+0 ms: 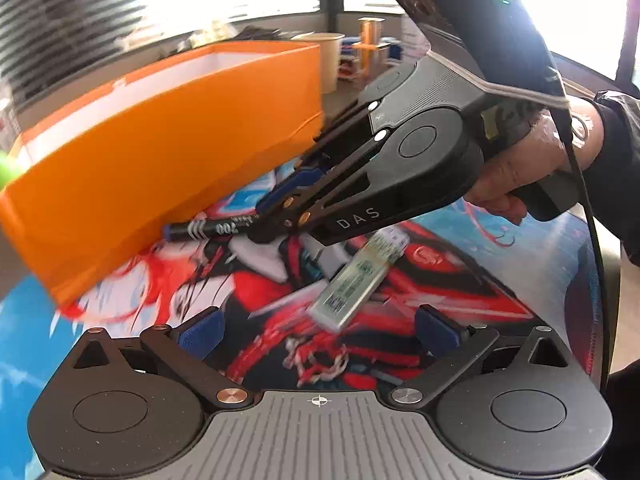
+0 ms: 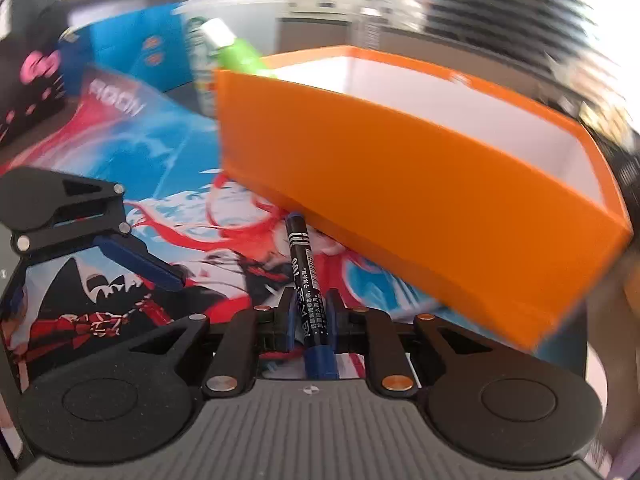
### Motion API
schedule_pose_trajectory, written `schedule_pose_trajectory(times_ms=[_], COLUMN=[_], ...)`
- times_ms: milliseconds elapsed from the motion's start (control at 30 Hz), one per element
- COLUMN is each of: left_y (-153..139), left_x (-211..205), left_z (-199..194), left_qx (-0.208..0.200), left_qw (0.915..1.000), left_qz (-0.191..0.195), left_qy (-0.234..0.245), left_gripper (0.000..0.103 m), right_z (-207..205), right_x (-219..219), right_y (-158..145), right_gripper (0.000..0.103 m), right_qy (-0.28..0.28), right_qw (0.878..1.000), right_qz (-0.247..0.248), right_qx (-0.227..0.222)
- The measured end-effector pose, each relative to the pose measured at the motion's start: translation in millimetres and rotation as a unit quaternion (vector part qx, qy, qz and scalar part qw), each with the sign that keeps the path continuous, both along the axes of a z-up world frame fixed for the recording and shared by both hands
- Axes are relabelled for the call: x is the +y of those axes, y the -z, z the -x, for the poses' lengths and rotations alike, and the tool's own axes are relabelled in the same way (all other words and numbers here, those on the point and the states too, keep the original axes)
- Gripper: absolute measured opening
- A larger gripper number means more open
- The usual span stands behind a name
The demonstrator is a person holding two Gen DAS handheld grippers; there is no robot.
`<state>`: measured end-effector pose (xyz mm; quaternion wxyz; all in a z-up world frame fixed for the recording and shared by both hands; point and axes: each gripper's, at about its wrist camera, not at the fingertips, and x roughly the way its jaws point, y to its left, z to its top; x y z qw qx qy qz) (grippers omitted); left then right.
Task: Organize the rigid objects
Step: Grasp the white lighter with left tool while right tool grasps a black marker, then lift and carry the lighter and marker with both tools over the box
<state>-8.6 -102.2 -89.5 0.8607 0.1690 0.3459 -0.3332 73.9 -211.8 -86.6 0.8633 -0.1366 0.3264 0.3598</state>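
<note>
A black marker [image 2: 302, 264] with a blue cap lies on the printed mat [image 2: 160, 152], its tip close against the orange box [image 2: 400, 184]. My right gripper [image 2: 308, 312] is shut on the marker's capped end. The left wrist view shows the same grip: right gripper [image 1: 272, 216], marker [image 1: 208, 228], orange box [image 1: 160, 152]. My left gripper [image 1: 320, 330] is open and low over the mat. A flat green-and-white packet [image 1: 356, 280] lies just ahead, its near end between the fingers and untouched. One blue-padded left finger [image 2: 140, 263] shows in the right wrist view.
The orange box is open-topped with white inside walls. A green bottle [image 2: 236, 50] and a blue carton [image 2: 132, 48] stand behind it. A beige cup [image 1: 328, 60] and an orange rack [image 1: 370, 44] sit at the back. A person's hand [image 1: 520, 168] holds the right gripper.
</note>
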Motion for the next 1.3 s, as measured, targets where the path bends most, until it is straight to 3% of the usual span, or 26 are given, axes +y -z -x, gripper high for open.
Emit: schedule_pose_trajectory(times_ms=[133, 300, 400, 567, 633, 1033, 1300], left_y=[-1, 3, 3, 0, 0, -5, -33], left_x=[-19, -26, -28, -33, -35, -13, 14], left_z=[-5, -14, -14, -2, 1, -2, 4], left_qx=[-0.022, 0.003, 0.002, -0.007, -0.011, -0.016, -0.047], left_qw=[0.9988, 0.9985, 0.9981, 0.9974, 0.9979, 0.9982, 0.9940], left_qz=[-0.008, 0.012, 0.023, 0.031, 0.031, 0.050, 0.078], left_qy=[0.044, 0.054, 0.057, 0.064, 0.056, -0.031, -0.061], left_gripper=[0.101, 0.093, 0.077, 0.031, 0.022, 0.020, 0.020], right_z=[1, 15, 20, 24, 28, 52, 70], right_x=[-24, -44, -58, -71, -74, -63, -52], right_y=[-3, -4, -2, 1, 1, -7, -23], right_gripper=[0.016, 0.015, 0.014, 0.014, 0.014, 0.012, 0.012], right_qy=[0.076, 0.127, 0.154, 0.189, 0.198, 0.215, 0.204], right_qw=[0.997, 0.992, 0.988, 0.982, 0.980, 0.974, 0.975], right_qz=[-0.013, -0.001, -0.006, -0.024, -0.033, -0.065, -0.085], right_qx=[0.027, 0.018, 0.012, 0.012, 0.012, -0.008, -0.027])
